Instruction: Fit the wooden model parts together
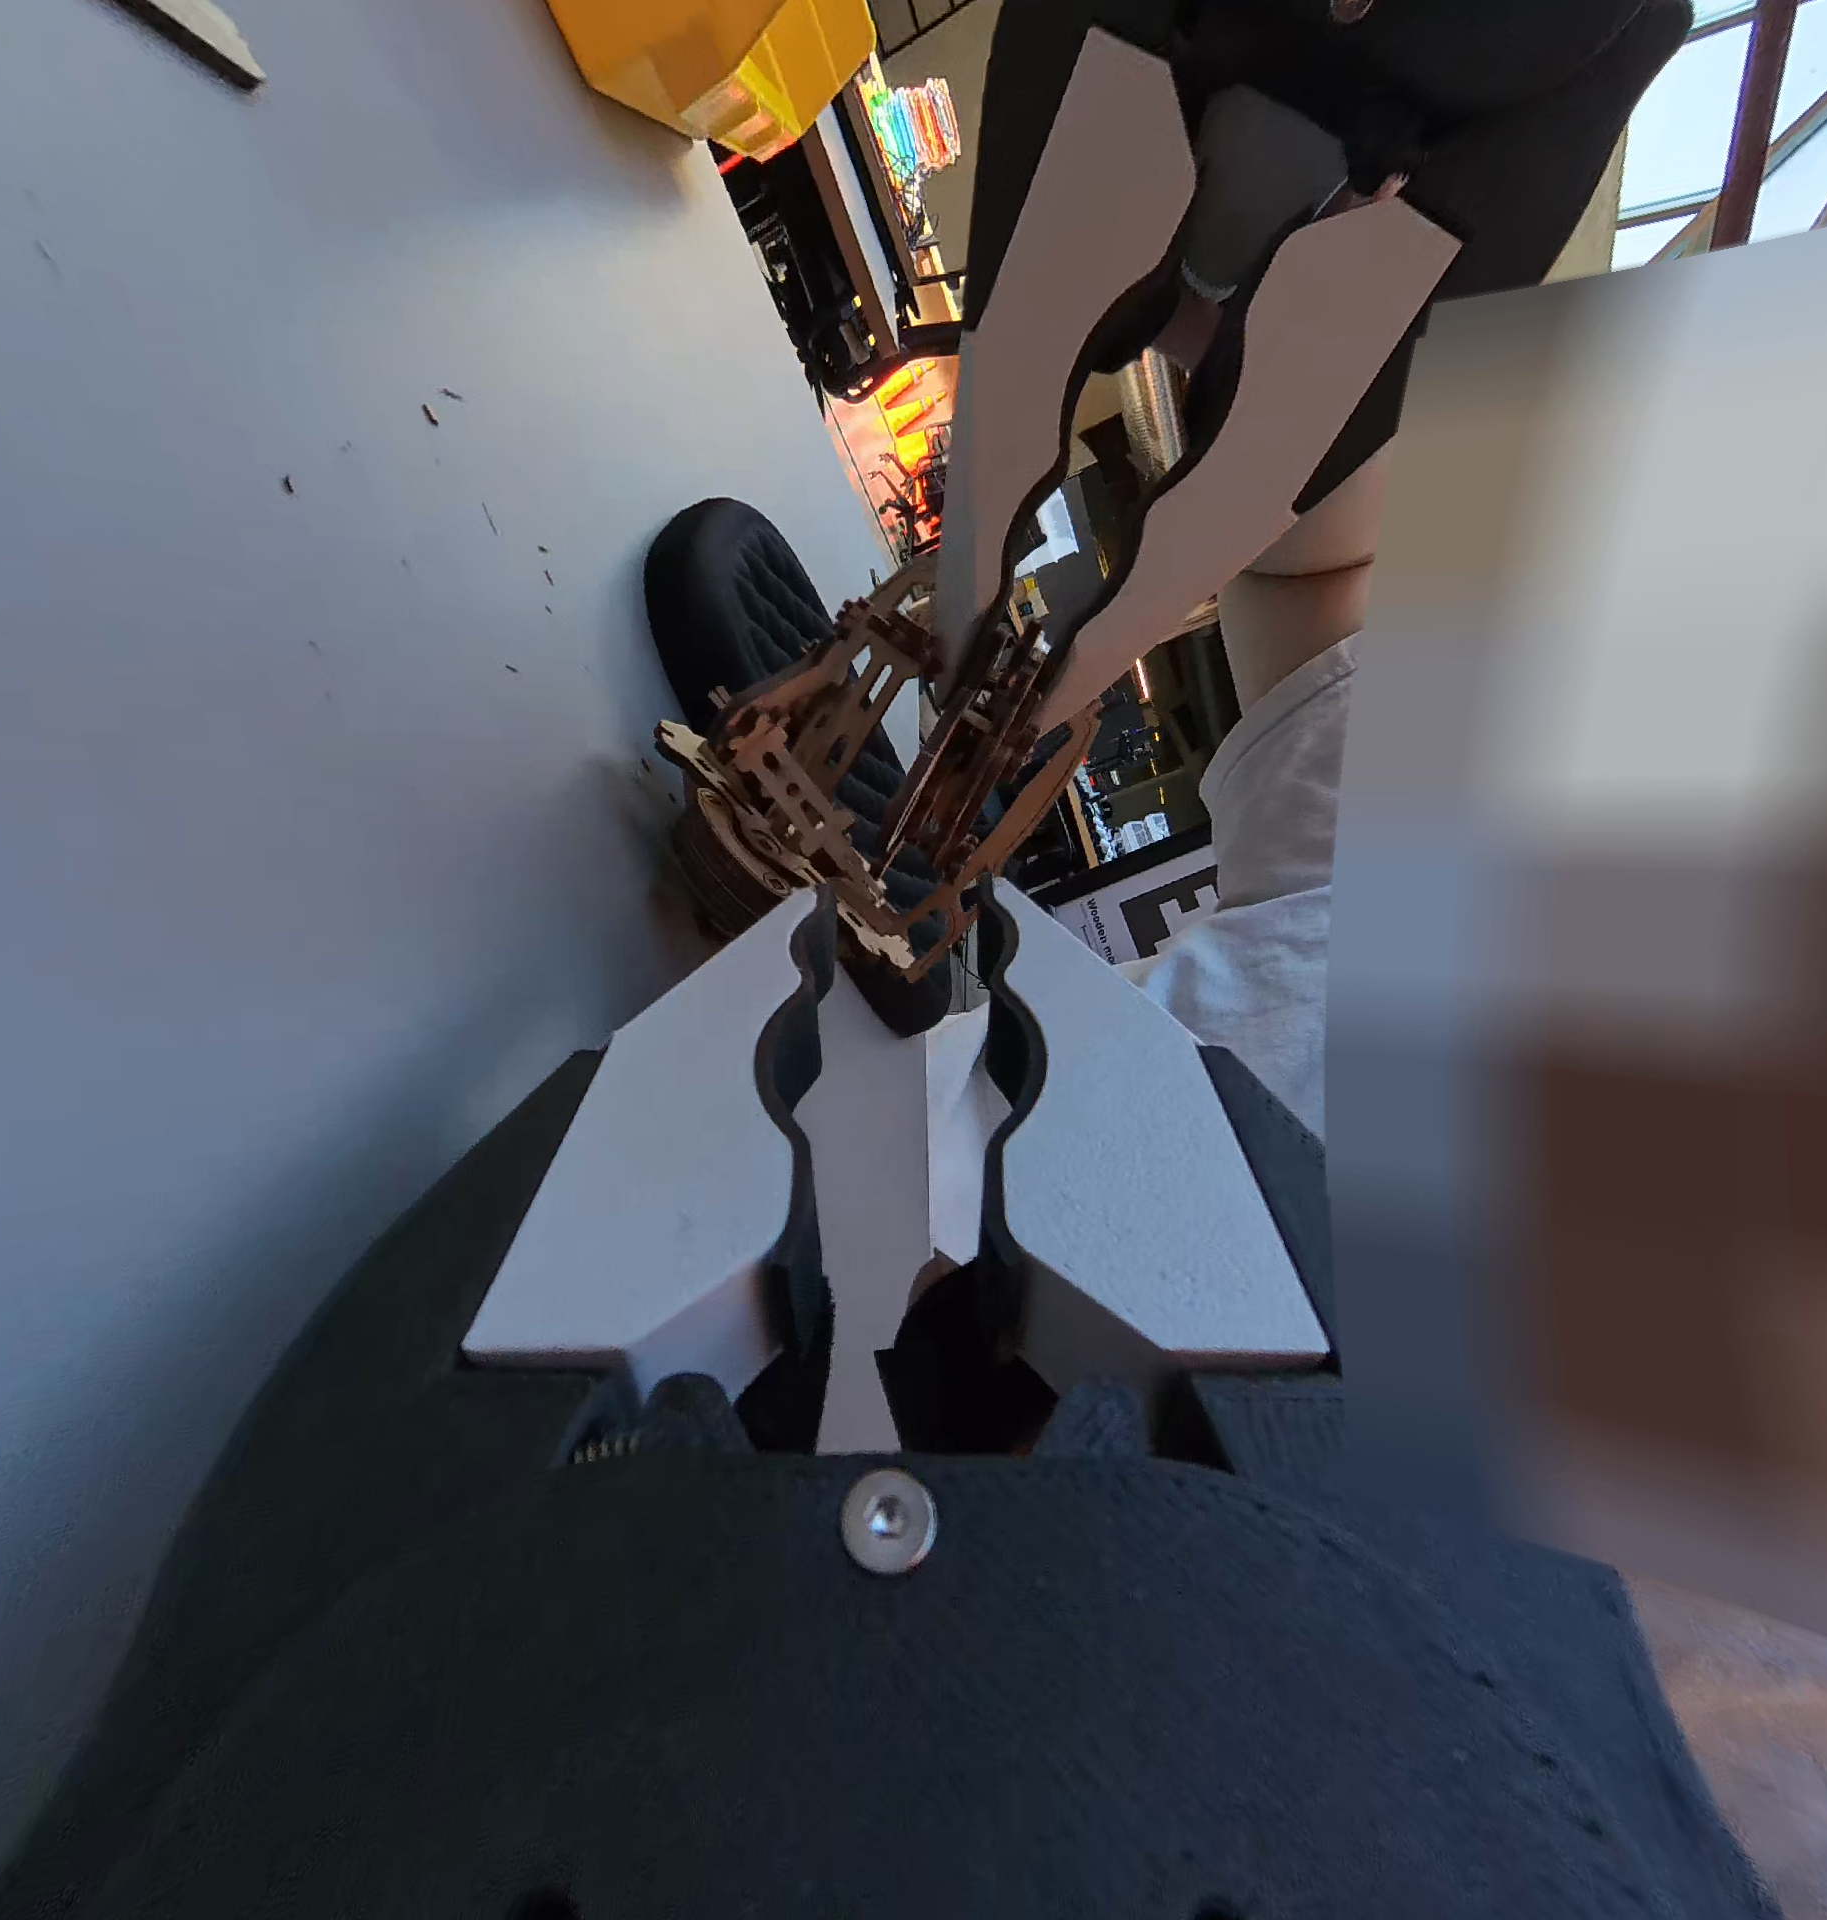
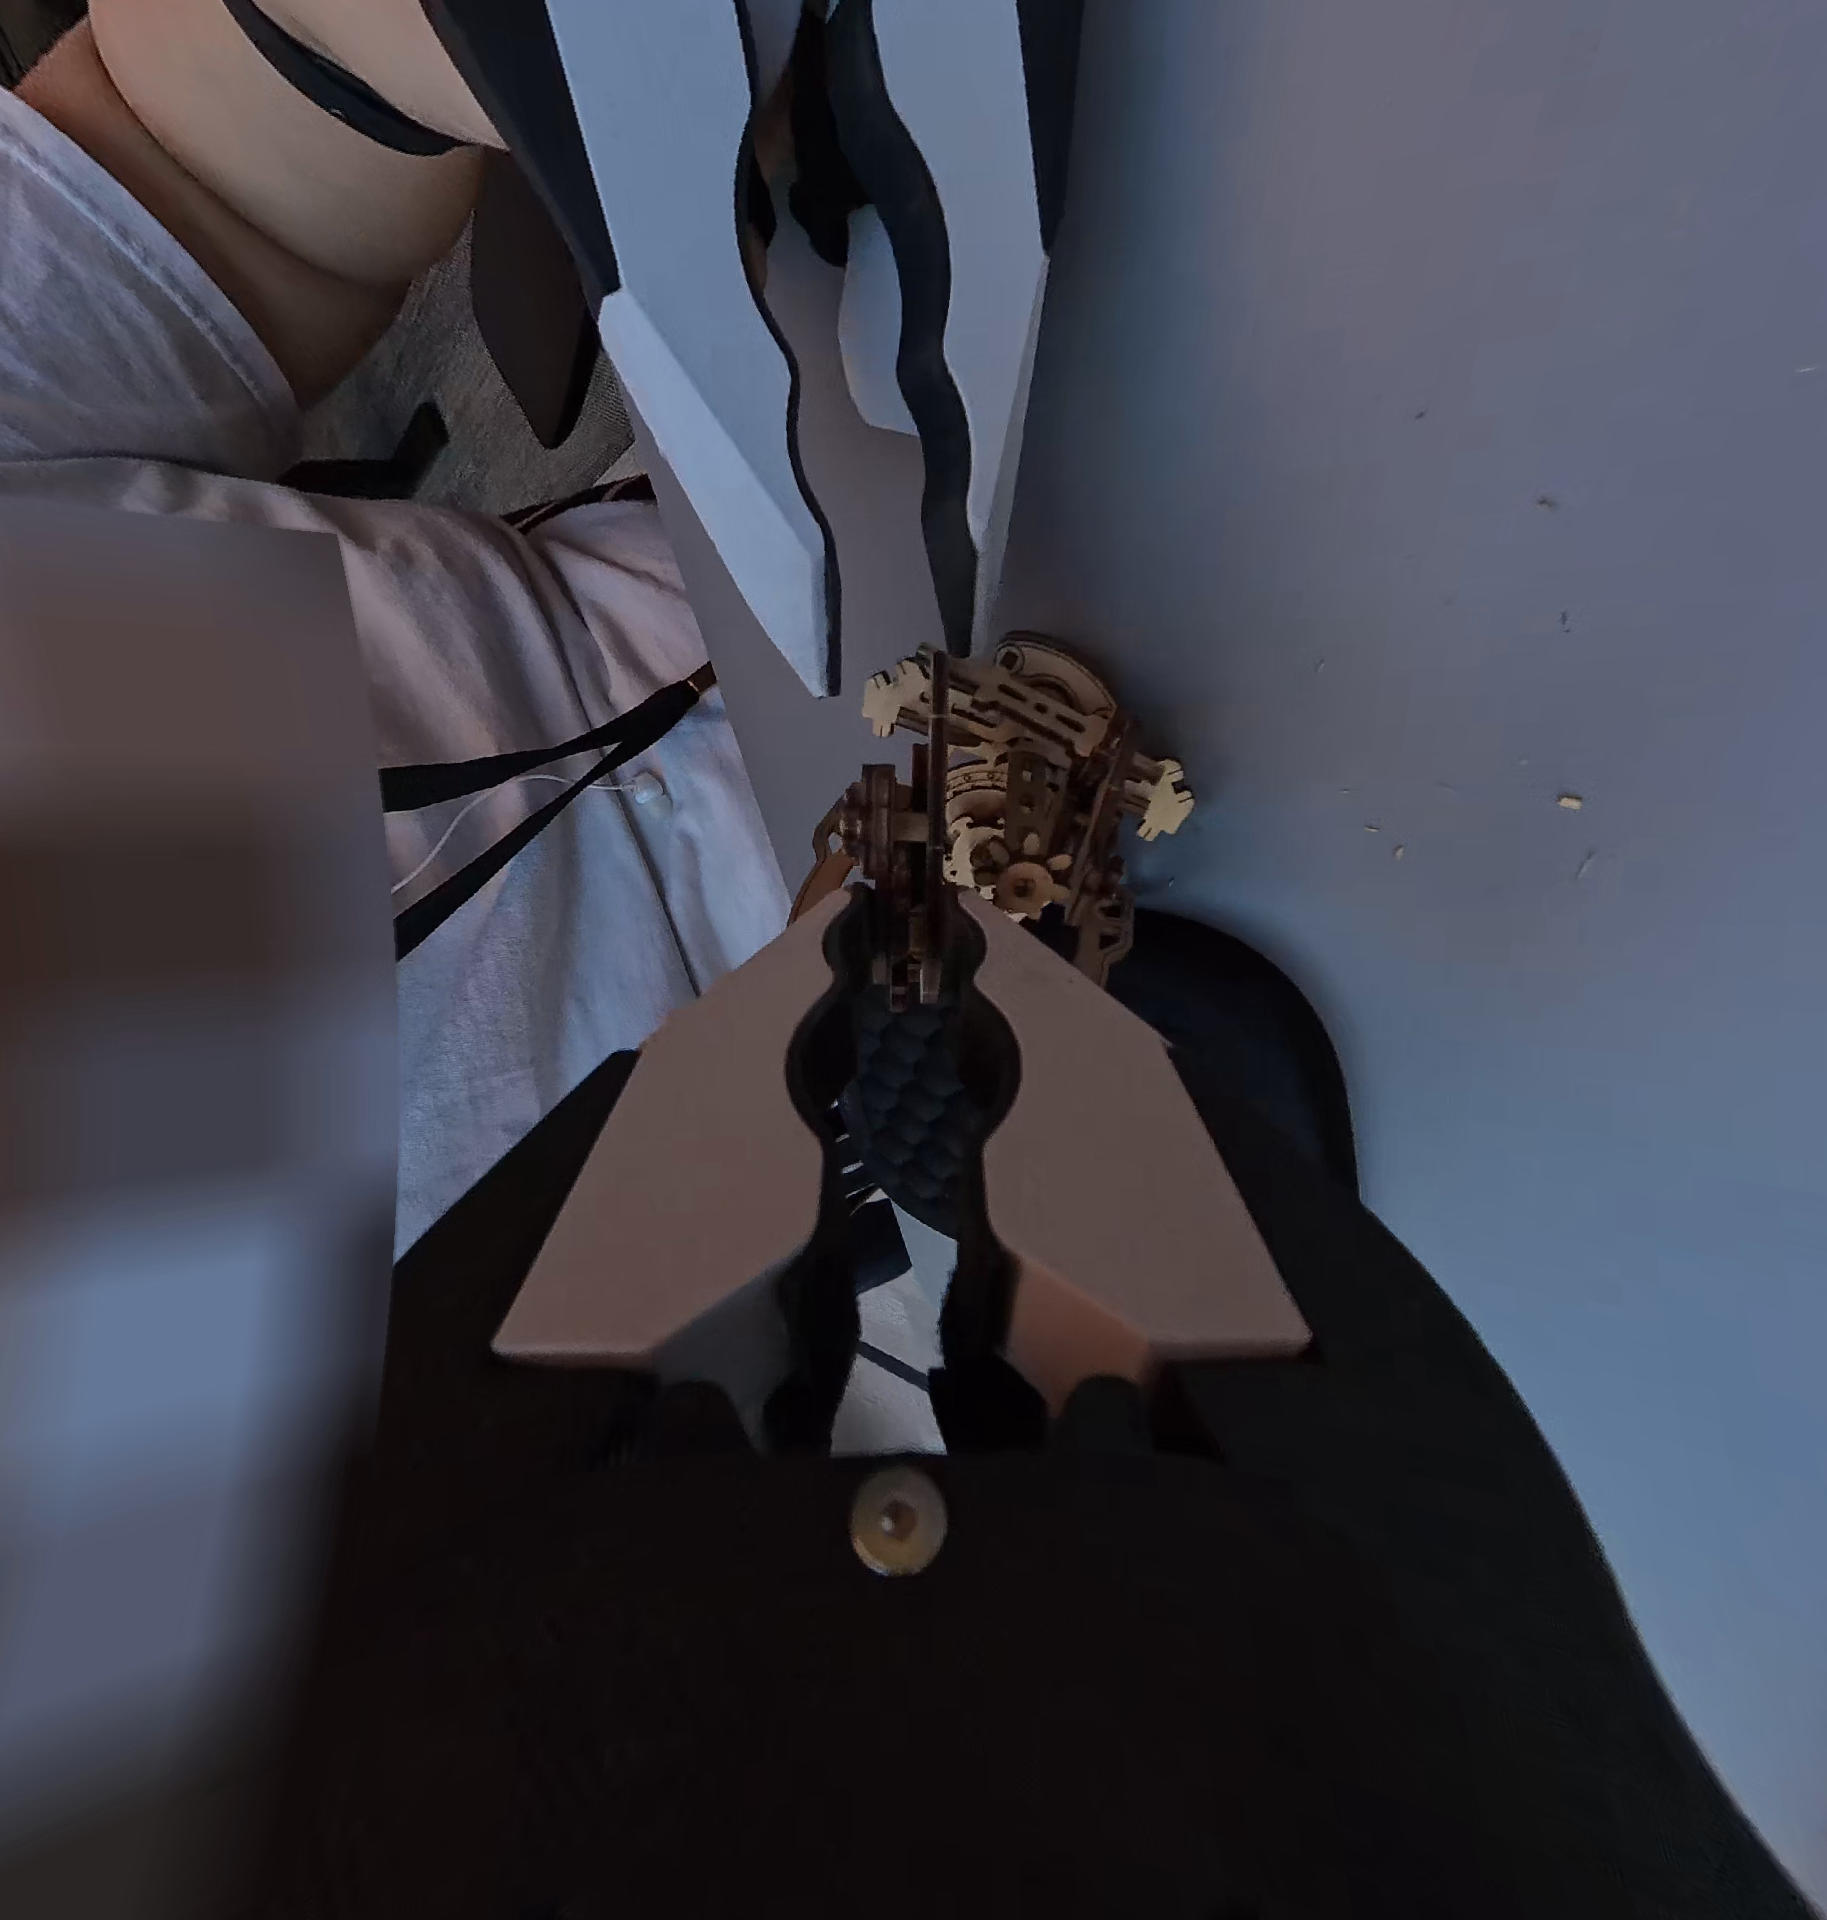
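A half-built wooden model (image 1: 784, 769) of laser-cut brown and pale plates is held just above a black quilted pad (image 1: 743, 623) on the white table. My left gripper (image 1: 904, 909) comes from below and is shut on the model's lower frame edge. My right gripper (image 1: 997, 665) comes from above and is shut on a flat wooden part (image 1: 966, 758), pressed against the model's right side. In the right wrist view my right gripper (image 2: 911, 920) holds that part (image 2: 914, 935) edge-on against the model (image 2: 1034, 748), with the left gripper (image 2: 893, 670) opposite.
A yellow bin (image 1: 722, 62) and a wooden sheet (image 1: 202, 42) lie at the table's far side. Wood crumbs (image 1: 431, 416) dot the table. A paper with a black marker (image 1: 1148, 914) lies by the person's white shirt (image 2: 535, 665). The pad (image 2: 1252, 1039) sits under the model. The grippers' ends are close to 4 cm from one another.
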Demonstrator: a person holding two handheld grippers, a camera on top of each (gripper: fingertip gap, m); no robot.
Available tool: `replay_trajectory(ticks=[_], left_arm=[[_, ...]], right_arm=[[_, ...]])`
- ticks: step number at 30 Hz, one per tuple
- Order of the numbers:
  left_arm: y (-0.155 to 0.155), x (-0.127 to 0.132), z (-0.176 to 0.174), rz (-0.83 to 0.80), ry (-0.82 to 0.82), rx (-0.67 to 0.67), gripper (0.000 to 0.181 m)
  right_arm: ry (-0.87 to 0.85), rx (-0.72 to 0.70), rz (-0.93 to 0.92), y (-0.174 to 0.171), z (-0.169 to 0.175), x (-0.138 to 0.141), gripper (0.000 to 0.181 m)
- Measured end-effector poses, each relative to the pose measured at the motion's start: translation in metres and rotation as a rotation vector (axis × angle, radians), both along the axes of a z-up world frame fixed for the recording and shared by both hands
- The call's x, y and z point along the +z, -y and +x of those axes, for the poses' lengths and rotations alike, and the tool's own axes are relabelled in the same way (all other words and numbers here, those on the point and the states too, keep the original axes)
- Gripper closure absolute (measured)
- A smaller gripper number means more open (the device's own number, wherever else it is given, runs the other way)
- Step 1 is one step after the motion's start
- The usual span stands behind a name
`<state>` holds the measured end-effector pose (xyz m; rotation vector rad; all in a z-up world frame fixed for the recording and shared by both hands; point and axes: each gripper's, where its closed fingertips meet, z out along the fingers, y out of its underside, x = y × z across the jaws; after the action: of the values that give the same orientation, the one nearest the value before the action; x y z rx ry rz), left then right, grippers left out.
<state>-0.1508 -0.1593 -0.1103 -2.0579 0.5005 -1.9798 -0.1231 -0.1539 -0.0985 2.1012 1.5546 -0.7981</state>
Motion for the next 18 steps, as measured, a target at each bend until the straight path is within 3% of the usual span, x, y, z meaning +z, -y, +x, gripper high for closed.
replay_trajectory(ticks=[7,18], left_arm=[[0.01,-0.006,0.0,0.008,-0.037,-0.008,0.157],[0.006,-0.013,-0.004,0.114,-0.13,0.06,0.181]], right_arm=[[0.035,0.075,-0.011,0.004,0.004,-0.007,0.17],[-0.051,0.112,-0.027,0.006,0.001,-0.007,0.17]])
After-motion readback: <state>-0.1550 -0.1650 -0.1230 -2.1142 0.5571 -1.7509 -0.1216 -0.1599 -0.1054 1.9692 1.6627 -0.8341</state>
